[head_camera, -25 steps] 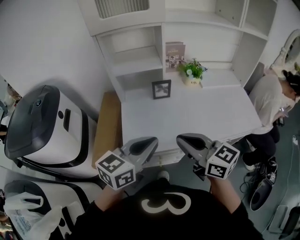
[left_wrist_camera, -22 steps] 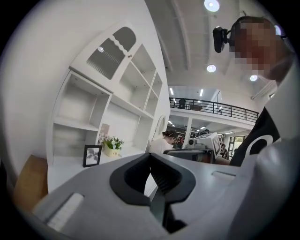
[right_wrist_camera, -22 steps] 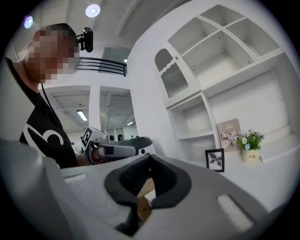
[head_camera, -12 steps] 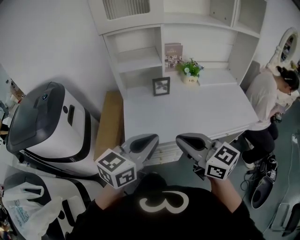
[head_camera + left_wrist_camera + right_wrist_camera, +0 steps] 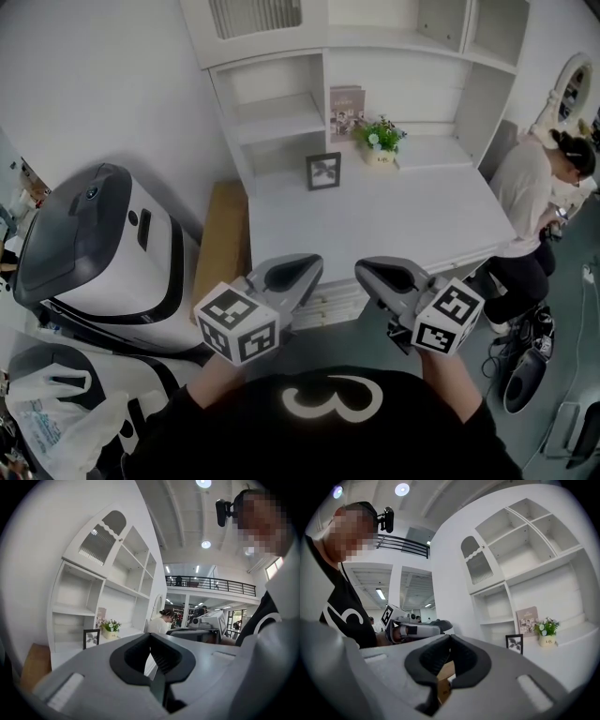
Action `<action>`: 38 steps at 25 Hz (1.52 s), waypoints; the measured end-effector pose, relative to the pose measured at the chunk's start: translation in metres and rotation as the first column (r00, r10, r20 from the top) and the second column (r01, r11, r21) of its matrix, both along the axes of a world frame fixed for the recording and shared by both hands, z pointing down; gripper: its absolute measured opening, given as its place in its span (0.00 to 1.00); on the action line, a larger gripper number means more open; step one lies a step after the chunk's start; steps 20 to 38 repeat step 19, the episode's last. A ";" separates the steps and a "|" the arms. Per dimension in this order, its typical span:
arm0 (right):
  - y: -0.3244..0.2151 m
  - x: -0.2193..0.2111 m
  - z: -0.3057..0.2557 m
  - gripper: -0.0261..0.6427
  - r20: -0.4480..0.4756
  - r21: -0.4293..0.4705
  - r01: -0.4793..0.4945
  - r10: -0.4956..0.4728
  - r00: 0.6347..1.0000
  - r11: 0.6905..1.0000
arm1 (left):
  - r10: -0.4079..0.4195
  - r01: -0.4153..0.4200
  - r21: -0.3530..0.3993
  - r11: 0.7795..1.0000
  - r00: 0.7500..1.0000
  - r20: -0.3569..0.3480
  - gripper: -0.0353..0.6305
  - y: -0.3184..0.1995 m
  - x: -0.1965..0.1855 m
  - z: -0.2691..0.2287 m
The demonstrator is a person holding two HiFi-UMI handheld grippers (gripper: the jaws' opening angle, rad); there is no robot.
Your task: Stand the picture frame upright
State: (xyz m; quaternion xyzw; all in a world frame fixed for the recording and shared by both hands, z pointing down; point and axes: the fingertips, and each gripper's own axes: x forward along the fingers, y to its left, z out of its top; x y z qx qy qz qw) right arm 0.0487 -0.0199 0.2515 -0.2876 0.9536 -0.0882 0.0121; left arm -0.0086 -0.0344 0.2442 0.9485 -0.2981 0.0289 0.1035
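Black picture frame stands upright on the white desk, well apart from the 2 clenched, empty tongs, left gripper and right gripper.

The picture frame has a dark matt border; the desk is smooth white paint; the board beside it is pale wood.

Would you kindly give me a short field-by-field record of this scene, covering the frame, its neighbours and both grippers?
picture frame: upright, toward the back of the white desk
plant pot: right of the frame, apart from it
card: propped behind frame and plant
left gripper: fingers together, empty, far from the frame
right gripper: fingers together, empty, far from the frame
seated person: at the desk's right end
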 end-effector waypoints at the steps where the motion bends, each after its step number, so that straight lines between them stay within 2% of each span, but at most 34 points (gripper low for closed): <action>1: 0.001 -0.001 -0.001 0.04 0.001 -0.001 -0.002 0.002 1.000 1.000 | 0.002 -0.002 0.001 1.000 1.000 0.000 0.07 0.001 -0.001 -0.002; 14: 0.017 0.004 -0.005 0.04 0.000 0.004 -0.009 0.009 1.000 1.000 | -0.009 0.009 0.005 1.000 1.000 0.012 0.07 0.018 0.001 -0.002; 38: 0.020 0.006 -0.004 0.04 0.003 0.001 -0.006 0.006 1.000 1.000 | -0.008 0.008 0.001 1.000 1.000 0.015 0.07 0.020 0.006 -0.001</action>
